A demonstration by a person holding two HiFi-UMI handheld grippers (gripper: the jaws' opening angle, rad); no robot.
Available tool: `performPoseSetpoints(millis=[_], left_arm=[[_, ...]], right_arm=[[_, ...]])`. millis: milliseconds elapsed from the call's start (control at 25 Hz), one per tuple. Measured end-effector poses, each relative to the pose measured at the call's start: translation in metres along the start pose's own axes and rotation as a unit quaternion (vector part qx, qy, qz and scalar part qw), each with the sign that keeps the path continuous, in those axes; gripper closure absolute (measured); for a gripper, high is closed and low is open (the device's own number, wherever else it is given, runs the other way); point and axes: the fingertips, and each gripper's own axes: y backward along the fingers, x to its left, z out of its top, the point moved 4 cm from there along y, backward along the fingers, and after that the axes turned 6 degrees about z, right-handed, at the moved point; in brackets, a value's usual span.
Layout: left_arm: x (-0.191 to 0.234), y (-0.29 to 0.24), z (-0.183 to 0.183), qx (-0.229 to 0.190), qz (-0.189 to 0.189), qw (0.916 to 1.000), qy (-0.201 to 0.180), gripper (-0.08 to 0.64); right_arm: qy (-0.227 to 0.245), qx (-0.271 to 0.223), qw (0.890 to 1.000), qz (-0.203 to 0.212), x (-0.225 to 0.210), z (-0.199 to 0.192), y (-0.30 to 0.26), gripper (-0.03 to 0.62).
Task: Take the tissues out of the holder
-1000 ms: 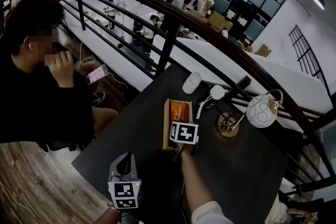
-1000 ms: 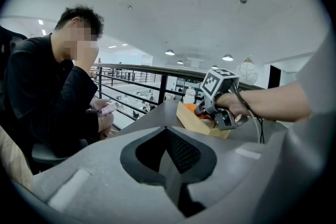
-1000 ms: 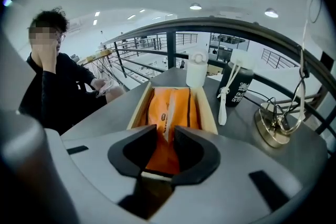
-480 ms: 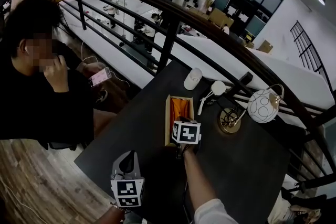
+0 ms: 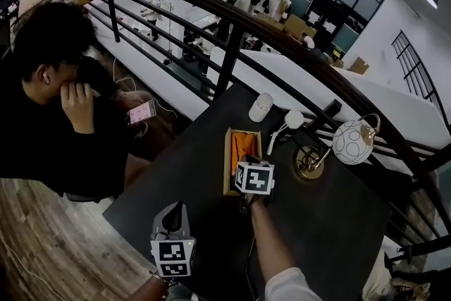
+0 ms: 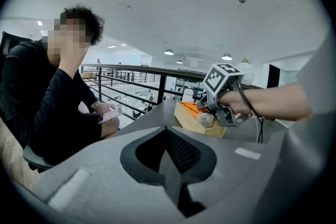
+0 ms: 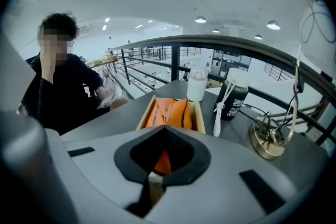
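Observation:
A wooden holder (image 5: 229, 164) lies on the dark table with orange tissues (image 5: 243, 144) in it. My right gripper (image 5: 248, 202) hangs over the holder's near end. In the right gripper view its jaws have just been closing and now meet, the right gripper (image 7: 165, 127) pinching an orange tissue (image 7: 161, 161) above the holder (image 7: 199, 115). My left gripper (image 5: 171, 222) hovers at the near left table corner, apart from the holder. In the left gripper view its jaws stand together, the left gripper (image 6: 167, 131) empty and pointing toward the holder (image 6: 190, 119).
Beyond the holder stand a white bottle (image 5: 261, 107) and a black bottle (image 5: 290, 122) with a white cap. A lamp with a brass base (image 5: 307, 167) and globe shade (image 5: 352, 144) is at the right. A railing (image 5: 225, 56) runs behind. A person (image 5: 49, 116) sits left.
The head view has shifted slightly. Both grippers stay about where they were relative to the holder. The seated person's phone hand has moved a little.

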Motion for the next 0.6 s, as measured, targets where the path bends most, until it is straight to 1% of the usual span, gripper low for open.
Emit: performPoseSetpoints(millis=[600], left_arm=[[-0.011,0.023,0.011,-0.017,-0.003,0.9998,-0.005,0.552]], right_arm=[[0.004,-0.037,0.999,-0.005,0.002,0.019,0.043,0.584]])
